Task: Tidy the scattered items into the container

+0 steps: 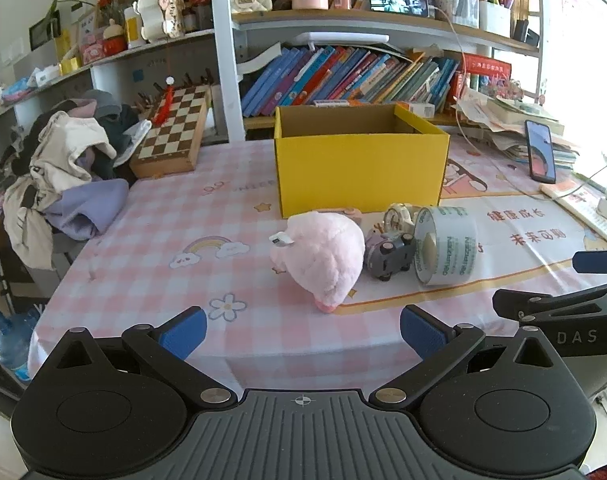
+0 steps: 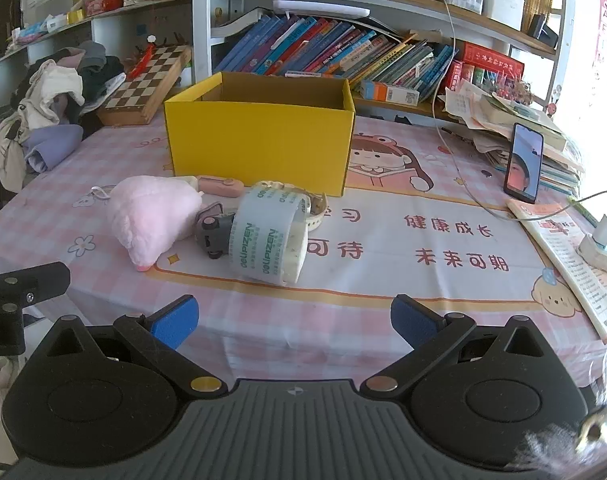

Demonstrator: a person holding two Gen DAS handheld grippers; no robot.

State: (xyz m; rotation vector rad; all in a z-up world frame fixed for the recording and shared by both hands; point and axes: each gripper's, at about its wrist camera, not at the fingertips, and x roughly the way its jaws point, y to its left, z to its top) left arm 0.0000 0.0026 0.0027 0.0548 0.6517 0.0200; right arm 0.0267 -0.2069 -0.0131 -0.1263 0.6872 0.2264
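Note:
A yellow cardboard box (image 1: 359, 168) (image 2: 259, 144) stands open-topped on the checked tablecloth. In front of it lie a pink plush toy (image 1: 323, 260) (image 2: 151, 216), a grey toy car (image 1: 389, 254) (image 2: 213, 234), a wide roll of tape (image 1: 447, 244) (image 2: 269, 236), a watch (image 1: 397, 214) (image 2: 317, 208) and a small pink device (image 2: 219, 186). My left gripper (image 1: 303, 334) is open and empty at the near table edge, short of the plush. Just as wide and empty, my right gripper (image 2: 295, 322) sits before the tape roll.
A chessboard (image 1: 171, 132) and a pile of clothes (image 1: 59, 172) sit at the left. A propped phone (image 2: 523, 164), paper stacks, a cable, a booklet (image 2: 575, 272) and a power strip (image 2: 599, 250) crowd the right side. Bookshelves stand behind the box.

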